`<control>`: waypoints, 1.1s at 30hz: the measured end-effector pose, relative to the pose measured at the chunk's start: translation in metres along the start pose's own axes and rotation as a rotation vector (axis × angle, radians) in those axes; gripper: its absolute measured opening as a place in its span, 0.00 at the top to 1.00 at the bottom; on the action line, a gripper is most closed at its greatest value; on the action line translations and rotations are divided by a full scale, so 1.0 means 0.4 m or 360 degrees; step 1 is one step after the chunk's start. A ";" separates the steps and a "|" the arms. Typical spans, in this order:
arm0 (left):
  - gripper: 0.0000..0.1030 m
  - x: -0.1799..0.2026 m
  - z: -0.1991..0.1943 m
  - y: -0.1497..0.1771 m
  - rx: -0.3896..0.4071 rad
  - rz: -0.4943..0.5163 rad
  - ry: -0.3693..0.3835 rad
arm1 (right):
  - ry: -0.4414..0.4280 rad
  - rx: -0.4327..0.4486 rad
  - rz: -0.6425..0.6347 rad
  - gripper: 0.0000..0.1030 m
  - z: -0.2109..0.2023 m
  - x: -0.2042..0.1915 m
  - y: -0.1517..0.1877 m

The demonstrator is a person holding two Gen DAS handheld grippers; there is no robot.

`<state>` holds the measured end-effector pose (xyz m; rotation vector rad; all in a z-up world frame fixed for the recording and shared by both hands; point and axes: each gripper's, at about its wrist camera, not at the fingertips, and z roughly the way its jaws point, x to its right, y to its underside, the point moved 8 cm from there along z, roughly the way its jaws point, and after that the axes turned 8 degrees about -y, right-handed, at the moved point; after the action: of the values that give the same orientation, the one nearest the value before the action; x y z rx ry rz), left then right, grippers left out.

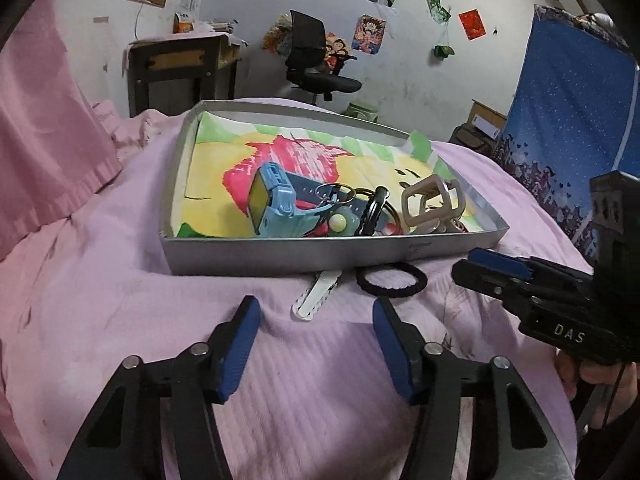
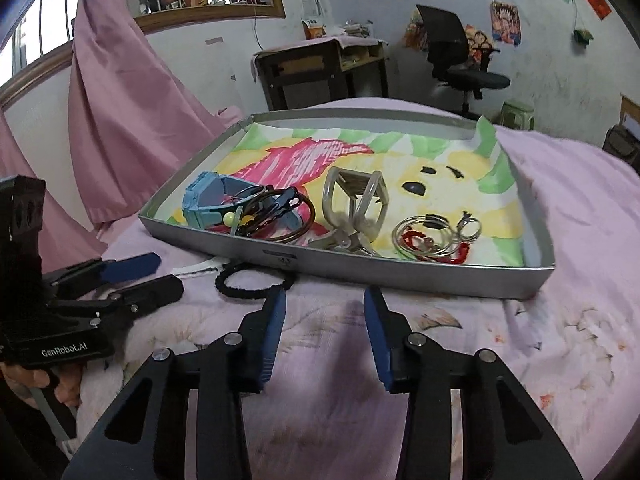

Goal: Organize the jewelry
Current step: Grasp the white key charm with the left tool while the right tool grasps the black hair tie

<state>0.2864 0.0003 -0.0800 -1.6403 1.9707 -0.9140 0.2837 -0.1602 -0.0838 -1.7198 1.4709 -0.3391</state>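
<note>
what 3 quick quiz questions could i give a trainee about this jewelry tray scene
1. True or false: the black hair tie lies inside the grey tray.
2. Which item stands nearest the tray's left end: A blue watch, B beige claw clip, C silver rings?
3. What pale item lies on the blanket beside the hair tie?

Key: 1 false, it lies on the pink blanket against the tray's near wall. 2 A. 3 a white hair clip.
</note>
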 end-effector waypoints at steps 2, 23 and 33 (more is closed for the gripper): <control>0.53 -0.001 0.008 0.001 -0.0012 -0.0009 0.0014 | -0.0032 -0.0007 0.0024 0.65 0.008 -0.003 -0.006; 0.73 0.002 0.067 0.017 -0.0173 0.0032 -0.0002 | -0.0123 -0.0233 0.0047 0.69 0.105 -0.043 0.028; 0.86 0.003 0.067 0.019 -0.0169 0.0024 0.0021 | -0.0206 -0.0258 0.0082 0.86 0.122 -0.044 0.029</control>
<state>0.2991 -0.0061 -0.1041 -1.6786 2.0701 -0.8297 0.3033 -0.1239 -0.1171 -1.7919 1.4783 -0.0806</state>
